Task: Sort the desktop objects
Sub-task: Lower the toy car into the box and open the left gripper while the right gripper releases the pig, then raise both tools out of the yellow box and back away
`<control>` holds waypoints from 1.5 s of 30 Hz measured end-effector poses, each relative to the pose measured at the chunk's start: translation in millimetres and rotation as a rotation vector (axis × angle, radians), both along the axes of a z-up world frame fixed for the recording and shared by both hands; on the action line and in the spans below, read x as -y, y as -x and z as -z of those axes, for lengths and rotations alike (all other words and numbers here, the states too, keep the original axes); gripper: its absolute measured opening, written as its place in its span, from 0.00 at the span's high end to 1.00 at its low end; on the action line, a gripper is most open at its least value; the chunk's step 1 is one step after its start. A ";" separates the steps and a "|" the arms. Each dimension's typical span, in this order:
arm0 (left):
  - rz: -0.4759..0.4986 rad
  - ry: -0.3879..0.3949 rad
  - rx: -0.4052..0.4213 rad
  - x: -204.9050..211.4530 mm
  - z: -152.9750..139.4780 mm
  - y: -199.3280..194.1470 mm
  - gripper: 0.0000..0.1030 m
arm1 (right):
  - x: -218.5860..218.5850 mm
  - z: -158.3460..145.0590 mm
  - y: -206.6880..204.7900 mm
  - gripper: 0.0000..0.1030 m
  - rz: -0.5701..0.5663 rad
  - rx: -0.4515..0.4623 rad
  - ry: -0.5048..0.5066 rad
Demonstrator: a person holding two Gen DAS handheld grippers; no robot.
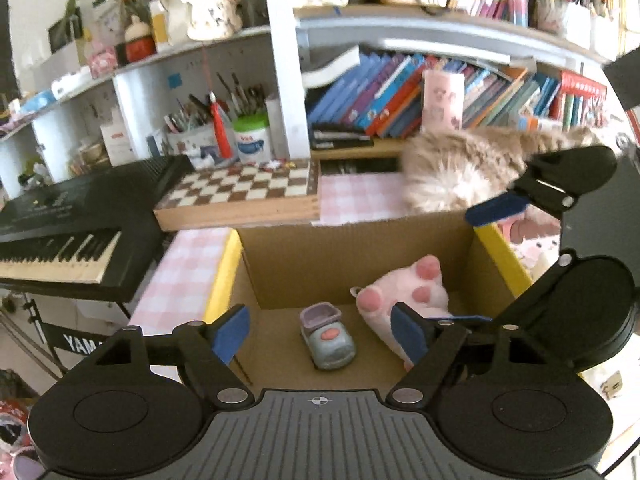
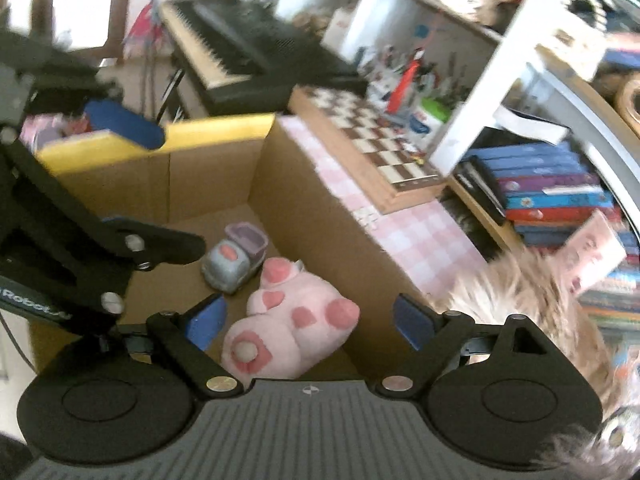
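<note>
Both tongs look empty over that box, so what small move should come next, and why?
Probably lift the right tongs out of the cardboard box. They are open and empty, and the pink plush toy already lies inside beside the small grey toy car.

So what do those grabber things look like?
Each tool is mostly black plastic. The left tool has two thin black arms tipped with flat blue pads, silver screws at the joints, two big round black discs and a grey ribbed plate bearing a small crosshair mark. The right tool looks the same. White lettering shows on the left tool's side, seen from the right camera.
</note>
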State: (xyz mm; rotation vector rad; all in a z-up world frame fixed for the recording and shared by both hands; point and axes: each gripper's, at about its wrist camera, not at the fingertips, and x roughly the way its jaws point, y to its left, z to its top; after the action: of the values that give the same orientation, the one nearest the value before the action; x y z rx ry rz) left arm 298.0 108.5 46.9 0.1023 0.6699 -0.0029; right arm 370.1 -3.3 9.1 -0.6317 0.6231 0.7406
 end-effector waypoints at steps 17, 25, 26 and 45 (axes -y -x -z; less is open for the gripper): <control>-0.071 0.048 0.152 -11.2 -38.0 91.6 0.20 | 45.4 -42.4 79.7 0.13 0.301 0.095 -0.281; -0.059 0.063 0.144 -9.5 -30.4 138.5 0.19 | 47.9 -42.5 142.0 0.13 0.374 0.122 -0.340; -0.057 0.067 0.142 -9.3 -29.0 143.8 0.19 | 48.6 -41.5 150.3 0.13 0.385 0.121 -0.345; -0.088 0.079 0.123 4.3 -5.5 236.2 0.17 | 73.1 -18.4 270.7 0.13 0.623 0.163 -0.408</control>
State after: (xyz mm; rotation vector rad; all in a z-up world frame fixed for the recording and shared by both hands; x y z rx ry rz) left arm 61.8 104.1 52.4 -0.0034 0.5503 0.0615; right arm 99.4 -76.3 27.4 -0.0988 0.4610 0.2126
